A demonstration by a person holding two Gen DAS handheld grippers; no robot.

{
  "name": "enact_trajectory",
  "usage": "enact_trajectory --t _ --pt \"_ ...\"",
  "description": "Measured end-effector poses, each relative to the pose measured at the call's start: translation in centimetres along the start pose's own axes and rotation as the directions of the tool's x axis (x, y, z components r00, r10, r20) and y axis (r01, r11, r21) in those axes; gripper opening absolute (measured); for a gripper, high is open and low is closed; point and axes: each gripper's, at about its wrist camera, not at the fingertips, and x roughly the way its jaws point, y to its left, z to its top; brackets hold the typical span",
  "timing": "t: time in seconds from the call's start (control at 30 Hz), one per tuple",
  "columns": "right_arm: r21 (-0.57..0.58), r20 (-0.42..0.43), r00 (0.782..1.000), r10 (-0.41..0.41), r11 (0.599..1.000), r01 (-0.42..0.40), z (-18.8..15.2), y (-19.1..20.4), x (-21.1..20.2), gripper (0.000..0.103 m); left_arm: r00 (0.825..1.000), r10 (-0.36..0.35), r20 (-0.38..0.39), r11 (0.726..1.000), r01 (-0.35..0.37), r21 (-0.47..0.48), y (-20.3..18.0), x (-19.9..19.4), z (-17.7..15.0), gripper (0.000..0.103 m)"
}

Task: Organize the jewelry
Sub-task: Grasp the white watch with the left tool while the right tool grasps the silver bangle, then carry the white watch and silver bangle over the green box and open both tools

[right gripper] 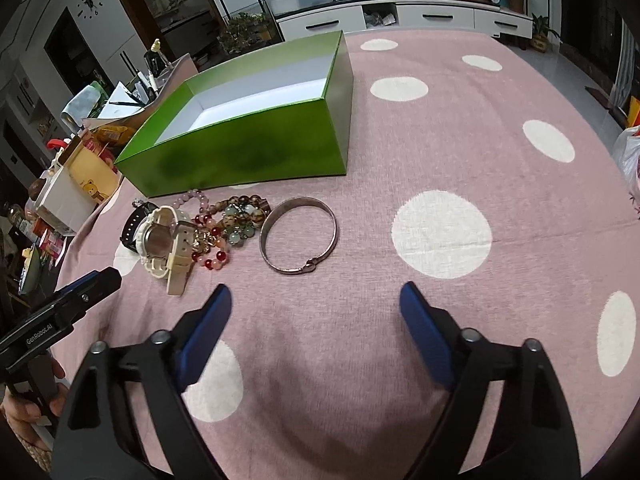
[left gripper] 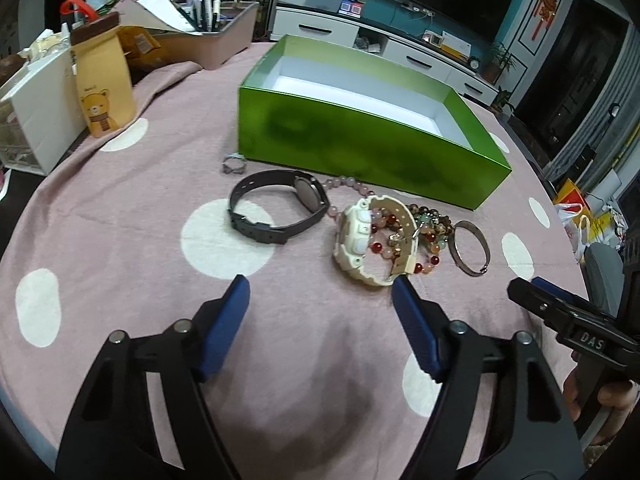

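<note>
Both jaws spread wide, nothing held: left gripper [left gripper: 320, 292] hovers over the pink polka-dot tablecloth [left gripper: 120, 208] just short of the jewelry, right gripper [right gripper: 316, 300] likewise, w/ blue pads apart. Jewelry sits in a loose cluster on the cloth, in front of the green box [left gripper: 360, 148], which is open-topped w/ a white interior. Black watch [left gripper: 276, 208] lies at the left of the cluster, strap buckled in a loop. Cream watch [left gripper: 372, 236] is next to it, on its side, resting against a heap of beaded bracelets [right gripper: 228, 228] (red, pink, green, brown beads). Pink bead strand [left gripper: 352, 186] runs behind, close to the box wall. Silver bangle [right gripper: 300, 236] lies flat at the right end, just beside the beads, nearest the right gripper. Small grey ring-like piece [left gripper: 233, 163] sits by the box's near-left corner, apart from the rest. Bear-print paper bag [left gripper: 104, 84] and a tray of pens [left gripper: 216, 36] stand at the far left edge of the table.
</note>
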Motion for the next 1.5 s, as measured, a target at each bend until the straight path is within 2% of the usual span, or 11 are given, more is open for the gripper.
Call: enact_trajectory --t 0.13,0.33,0.5,0.53,0.6,0.73,0.8,0.93,1.07,1.37,1.5 --pt "-0.018 0.005 1.000 0.003 1.000 -0.003 1.0 0.1 0.9 0.075 1.000 -0.003 -0.007 1.000 0.003 0.022 -0.9 1.1 0.6 0.068" --pt "-0.073 -0.006 0.999 -0.034 0.997 0.034 2.8 0.2 3.5 0.054 1.000 0.016 -0.022 0.999 -0.015 0.050 -1.8 3.0 1.4 0.057" --pt "-0.116 -0.013 0.997 -0.073 0.991 0.071 3.7 0.2 4.8 0.036 0.999 0.032 -0.031 0.997 -0.030 0.073 -2.3 4.3 1.9 0.046" --pt "-0.130 -0.011 0.997 -0.083 0.988 0.081 3.8 0.3 5.0 0.033 0.999 0.037 -0.031 0.996 -0.035 0.078 -2.4 4.5 2.0 0.041" --pt "-0.160 -0.002 0.994 -0.113 0.981 0.111 3.9 0.5 5.2 0.023 0.998 0.044 -0.037 0.996 -0.041 0.085 -2.6 5.0 2.0 0.035" --pt "-0.230 0.019 0.987 -0.159 0.960 0.159 3.7 1.2 5.4 0.013 0.997 0.063 -0.042 0.994 -0.058 0.093 -2.7 5.6 2.1 0.023" --pt "-0.263 0.021 0.985 -0.173 0.949 0.172 3.5 1.6 5.4 0.006 0.997 0.063 -0.039 0.993 -0.059 0.098 -2.6 5.8 2.0 0.021" --pt "-0.287 0.031 0.980 -0.195 0.938 0.196 3.3 2.0 5.5 0.003 0.997 0.068 -0.031 0.992 -0.064 0.112 -2.8 5.8 1.9 0.019" --pt "-0.254 0.027 0.983 -0.180 0.950 0.181 3.1 1.3 5.0 0.003 0.998 0.058 -0.030 0.993 -0.054 0.100 -2.5 5.3 1.6 0.018" --pt "-0.204 0.084 0.983 -0.162 0.963 0.176 2.6 0.1 1.2 0.003 1.000 0.021 0.011 0.999 -0.021 0.049 -0.4 1.4 1.6 0.018" --pt "-0.204 0.120 0.983 -0.139 0.966 0.161 2.9 0.2 -0.7 0.003 0.998 0.022 0.052 0.999 -0.024 0.034 0.5 -0.9 2.0 0.018"
